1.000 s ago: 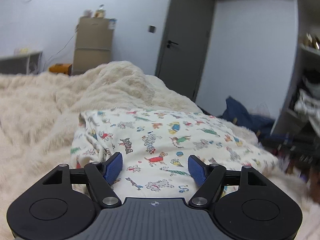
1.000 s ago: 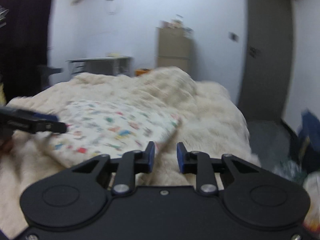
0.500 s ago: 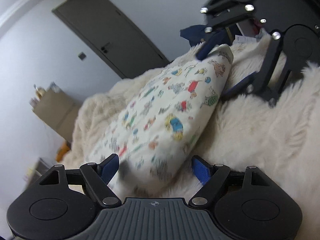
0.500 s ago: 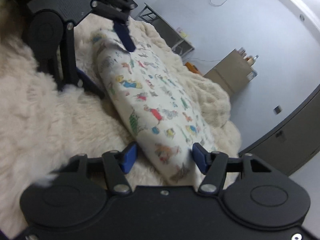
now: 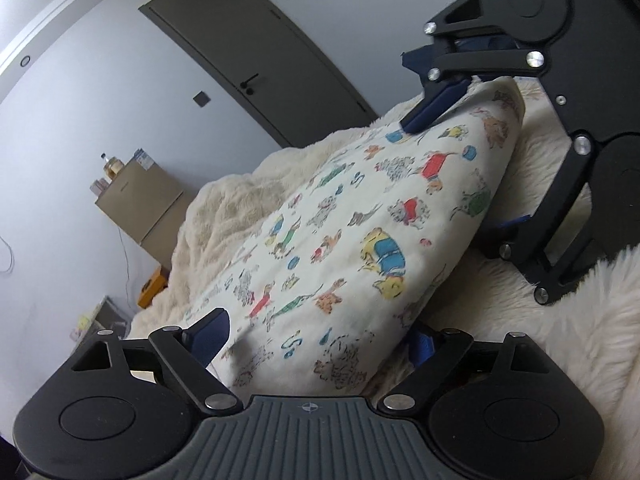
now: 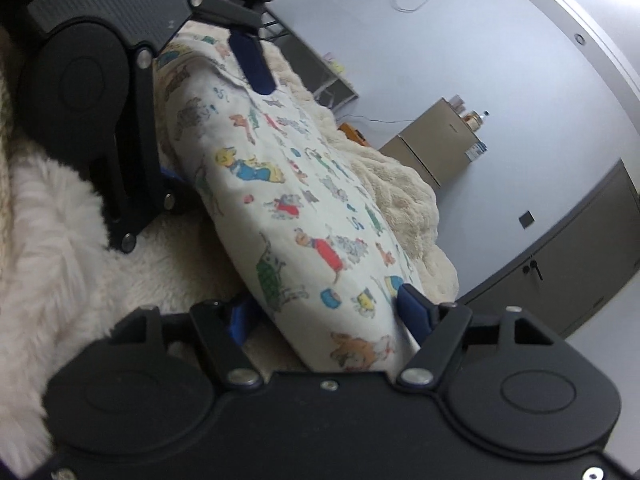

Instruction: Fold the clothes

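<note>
Your left gripper (image 5: pixel 320 332) straddles one end of the folded printed garment (image 5: pixel 360 232), which lies on the fluffy cream blanket (image 5: pixel 540 320) covering the bed. Its jaws have just been opening and now stand wide, one blue pad above the cloth and one below its edge; neither pad looks to press on it. Across the bundle, your right gripper (image 6: pixel 324 312) does the same at the opposite end: its jaws have just been opening too, the cloth lies between them, and they look parted rather than clamped.

The garment should handle as light, soft and limp, a thick stack of layers that will sag in the middle and slip apart if only the top layer is caught. Take it at both short ends, with the lower finger slid under the whole stack against the blanket, so every layer is pinched together. The deep pile of the blanket may snag a finger, so watch for fur caught with the cloth.

Count: one garment, two grippers, one blanket. A grey door (image 5: pixel 256 60) and a tan cabinet (image 5: pixel 140 204) stand beyond the bed.
</note>
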### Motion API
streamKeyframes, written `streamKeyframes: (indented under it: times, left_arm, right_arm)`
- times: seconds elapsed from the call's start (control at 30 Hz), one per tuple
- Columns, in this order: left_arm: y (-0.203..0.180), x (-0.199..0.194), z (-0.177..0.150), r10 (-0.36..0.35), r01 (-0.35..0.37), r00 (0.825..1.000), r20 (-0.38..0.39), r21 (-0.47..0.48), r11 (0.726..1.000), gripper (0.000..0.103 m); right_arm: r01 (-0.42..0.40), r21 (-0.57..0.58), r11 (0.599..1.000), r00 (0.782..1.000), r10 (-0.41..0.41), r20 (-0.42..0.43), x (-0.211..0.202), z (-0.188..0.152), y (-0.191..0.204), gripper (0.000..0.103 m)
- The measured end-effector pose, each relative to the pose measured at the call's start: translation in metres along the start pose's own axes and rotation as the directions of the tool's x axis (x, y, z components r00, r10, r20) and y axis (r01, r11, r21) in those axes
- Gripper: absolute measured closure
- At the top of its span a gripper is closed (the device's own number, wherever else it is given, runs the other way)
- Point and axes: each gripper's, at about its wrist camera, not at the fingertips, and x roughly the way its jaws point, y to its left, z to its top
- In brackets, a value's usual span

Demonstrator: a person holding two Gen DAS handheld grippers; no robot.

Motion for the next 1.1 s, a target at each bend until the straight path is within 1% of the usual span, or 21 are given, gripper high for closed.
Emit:
streamKeyframes:
  times: [0.1, 0.17, 0.23, 0.3, 0.37, 0.4, 0.43, 0.47, 0.5, 0.53, 0.57, 0.6, 0.7, 0.73, 0.8, 0.83, 0.87, 0.9, 0.93, 1.0, 1.1]
  left_arm:
    - [0.0, 0.0, 0.0, 0.01, -0.01, 1.0, -0.004, 0.007, 1.0, 0.01]
    - [-0.005, -0.007, 0.003, 0.032, -0.034, 0.999, 0.03, 0.069, 0.997, 0.011]
    - [-0.012, -0.016, 0.003, 0.062, -0.087, 0.99, 0.127, 0.207, 0.975, 0.011]
    - [-0.017, -0.019, -0.005, 0.067, -0.15, 0.968, 0.24, 0.344, 0.927, 0.01]
    - [-0.011, -0.016, -0.01, 0.024, -0.109, 0.965, 0.26, 0.318, 0.942, 0.01]
    - [-0.006, -0.013, -0.012, 0.019, -0.091, 0.965, 0.26, 0.267, 0.959, 0.01]
    - [0.0, -0.01, -0.013, -0.002, -0.05, 0.97, 0.242, 0.208, 0.977, 0.011]
    - [0.005, -0.008, -0.014, -0.024, -0.012, 0.974, 0.223, 0.155, 0.988, 0.018]
    - [0.007, -0.007, -0.014, -0.049, 0.021, 0.979, 0.198, 0.138, 0.99, 0.024]
    - [0.009, -0.005, -0.014, -0.076, 0.056, 0.983, 0.169, 0.12, 0.991, 0.026]
    - [0.011, -0.002, -0.013, -0.116, 0.103, 0.986, 0.123, 0.106, 0.989, 0.03]
    - [0.013, 0.0, -0.012, -0.151, 0.144, 0.985, 0.081, 0.091, 0.985, 0.031]
    - [0.016, 0.005, -0.009, -0.177, 0.174, 0.983, 0.04, 0.065, 0.982, 0.029]
    - [0.016, 0.005, -0.009, -0.17, 0.167, 0.984, 0.044, 0.073, 0.983, 0.026]
    - [0.015, 0.006, -0.01, -0.138, 0.132, 0.989, 0.057, 0.088, 0.987, 0.012]
    - [0.014, 0.006, -0.011, -0.117, 0.11, 0.991, 0.067, 0.098, 0.989, 0.007]
    - [0.014, 0.006, -0.013, -0.072, 0.06, 0.993, 0.096, 0.122, 0.991, 0.0]
    - [0.013, 0.006, -0.014, -0.033, 0.015, 0.992, 0.122, 0.144, 0.989, 0.0]
    - [0.013, 0.009, -0.015, -0.016, -0.005, 0.991, 0.132, 0.159, 0.987, 0.0]
    - [0.014, 0.013, -0.016, -0.025, 0.004, 0.992, 0.126, 0.168, 0.986, 0.0]
    - [0.016, 0.02, -0.016, -0.002, -0.013, 0.994, 0.112, 0.137, 0.99, 0.0]
  right_arm:
    - [0.003, 0.003, 1.0, 1.0, -0.003, 0.0, 0.0, -0.001, 0.0, 0.032]
    - [0.004, 0.007, 1.0, 1.0, -0.004, -0.001, 0.0, -0.002, 0.001, 0.032]
    - [0.005, 0.011, 1.0, 1.0, -0.005, -0.001, -0.001, -0.003, 0.001, 0.032]
    - [0.004, 0.015, 1.0, 1.0, -0.004, -0.001, 0.0, -0.003, -0.001, 0.032]
    - [0.0, 0.019, 1.0, 1.0, 0.0, -0.004, 0.006, -0.001, -0.006, 0.032]
    - [0.0, 0.02, 1.0, 1.0, 0.0, -0.005, 0.006, -0.001, -0.006, 0.032]
    - [0.001, 0.019, 1.0, 1.0, -0.001, -0.004, 0.005, -0.001, -0.005, 0.032]
    - [0.0, 0.02, 1.0, 1.0, 0.0, -0.004, 0.006, -0.001, -0.006, 0.032]
    - [-0.002, 0.021, 1.0, 1.0, 0.002, -0.004, 0.006, -0.001, -0.007, 0.032]
    - [-0.002, 0.022, 1.0, 1.0, 0.002, -0.003, 0.006, -0.002, -0.007, 0.032]
    - [-0.003, 0.025, 1.0, 1.0, 0.004, -0.003, 0.006, -0.002, -0.007, 0.032]
    - [-0.005, 0.026, 1.0, 1.0, 0.005, -0.004, 0.006, -0.001, -0.007, 0.031]
    - [-0.009, 0.026, 1.0, 1.0, 0.009, -0.004, 0.006, -0.001, -0.008, 0.031]
    - [-0.009, 0.025, 1.0, 1.0, 0.009, -0.004, 0.006, -0.001, -0.008, 0.031]
    - [-0.01, 0.027, 1.0, 1.0, 0.01, -0.004, 0.007, -0.001, -0.009, 0.031]
    - [-0.01, 0.028, 1.0, 1.0, 0.01, -0.004, 0.008, -0.001, -0.01, 0.031]
    - [-0.009, 0.028, 1.0, 1.0, 0.009, -0.004, 0.008, -0.001, -0.01, 0.031]
    - [-0.008, 0.027, 1.0, 1.0, 0.008, -0.005, 0.009, -0.001, -0.009, 0.031]
    - [-0.006, 0.026, 1.0, 1.0, 0.007, -0.005, 0.009, 0.0, -0.009, 0.031]
    - [-0.003, 0.026, 1.0, 1.0, 0.003, -0.006, 0.008, 0.0, -0.007, 0.031]
    - [0.003, 0.029, 1.0, 1.0, -0.003, -0.005, 0.006, -0.001, -0.005, 0.031]
